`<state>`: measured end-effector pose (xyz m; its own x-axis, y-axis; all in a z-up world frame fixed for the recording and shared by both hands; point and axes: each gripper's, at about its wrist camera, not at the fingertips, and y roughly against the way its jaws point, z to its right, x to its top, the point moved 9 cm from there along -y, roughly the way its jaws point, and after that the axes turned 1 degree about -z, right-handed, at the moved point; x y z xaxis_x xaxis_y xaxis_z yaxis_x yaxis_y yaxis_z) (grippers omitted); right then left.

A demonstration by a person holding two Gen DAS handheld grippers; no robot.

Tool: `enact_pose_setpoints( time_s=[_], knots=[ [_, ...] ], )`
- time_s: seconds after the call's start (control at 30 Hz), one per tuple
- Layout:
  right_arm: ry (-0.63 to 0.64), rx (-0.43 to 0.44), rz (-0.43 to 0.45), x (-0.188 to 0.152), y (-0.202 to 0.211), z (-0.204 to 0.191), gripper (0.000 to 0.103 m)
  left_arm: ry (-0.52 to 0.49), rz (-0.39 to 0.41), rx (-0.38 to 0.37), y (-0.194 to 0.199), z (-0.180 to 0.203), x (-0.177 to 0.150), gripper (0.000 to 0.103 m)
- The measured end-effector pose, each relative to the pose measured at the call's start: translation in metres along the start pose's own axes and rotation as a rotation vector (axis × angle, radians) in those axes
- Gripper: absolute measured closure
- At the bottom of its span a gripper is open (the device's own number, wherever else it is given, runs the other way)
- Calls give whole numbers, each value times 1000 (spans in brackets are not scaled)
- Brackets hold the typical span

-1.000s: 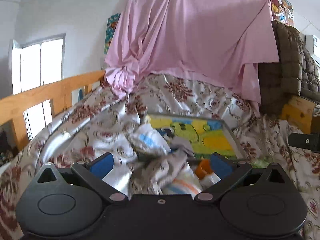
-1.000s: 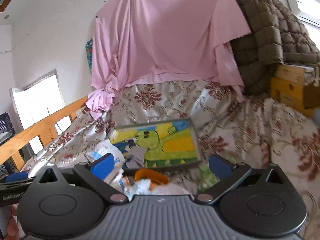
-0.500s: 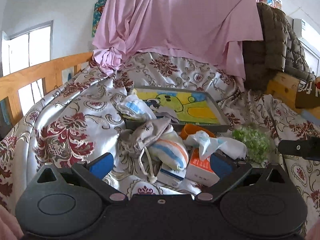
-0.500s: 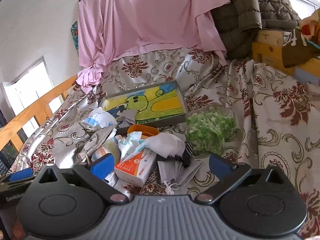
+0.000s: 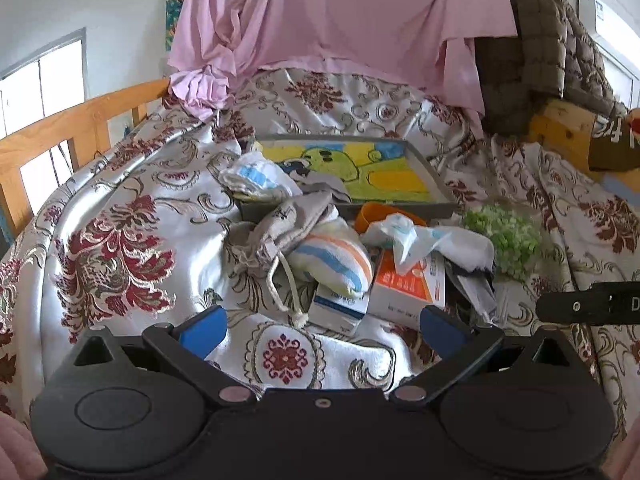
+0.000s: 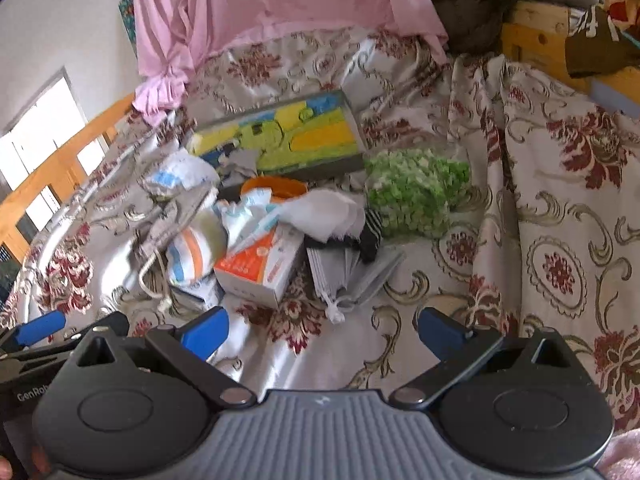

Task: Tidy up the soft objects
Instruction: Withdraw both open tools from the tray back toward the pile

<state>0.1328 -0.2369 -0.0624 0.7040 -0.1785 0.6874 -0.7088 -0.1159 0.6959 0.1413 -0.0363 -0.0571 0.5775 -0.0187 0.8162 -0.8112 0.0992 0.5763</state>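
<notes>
A: Since nothing is held yet, where is the pile placed relative to the fingers?

B: Both grippers are seen spread wide and empty, short of the heap on the bedspread (image 5: 120, 208). Going left to right, the grey pouch (image 5: 288, 220) is met first, its long axis slanting from near-left to far-right, with its cord trailing toward the left gripper (image 5: 322, 326). Next the striped cushion (image 5: 332, 260) is found, resting on a small box (image 5: 340, 308), then the orange box (image 6: 260, 264), the white cloth (image 6: 324, 216) and, farthest right, the green bag (image 6: 412, 192).

A: Which gripper is judged nearer?

B: The pouch and cushion are lined up just beyond the left gripper's open gap. From the right gripper (image 6: 324, 330), the folded masks (image 6: 352, 276) are seen just ahead and the cushion off to the left, so the pouch is probably better left to the left one.
</notes>
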Motion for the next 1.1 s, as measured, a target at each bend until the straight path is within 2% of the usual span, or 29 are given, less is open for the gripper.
enact_pose_setpoints(
  time_s=[0.2, 0.5, 0.9, 1.1],
  knots=[
    [15, -2, -30, -3, -7, -2, 0, 47, -49, 5, -9, -7, -4, 1],
    [41, -6, -76, -7, -16, -6, 0, 82, -105, 64, -21, -15, -9, 1],
    [57, 21, -62, 4, -28, -11, 0, 96, -103, 74, -30, -16, -5, 1],
    [71, 42, -30, 16, -32, -16, 0, 136, -64, 82, -34, -23, 3, 1]
  ],
)
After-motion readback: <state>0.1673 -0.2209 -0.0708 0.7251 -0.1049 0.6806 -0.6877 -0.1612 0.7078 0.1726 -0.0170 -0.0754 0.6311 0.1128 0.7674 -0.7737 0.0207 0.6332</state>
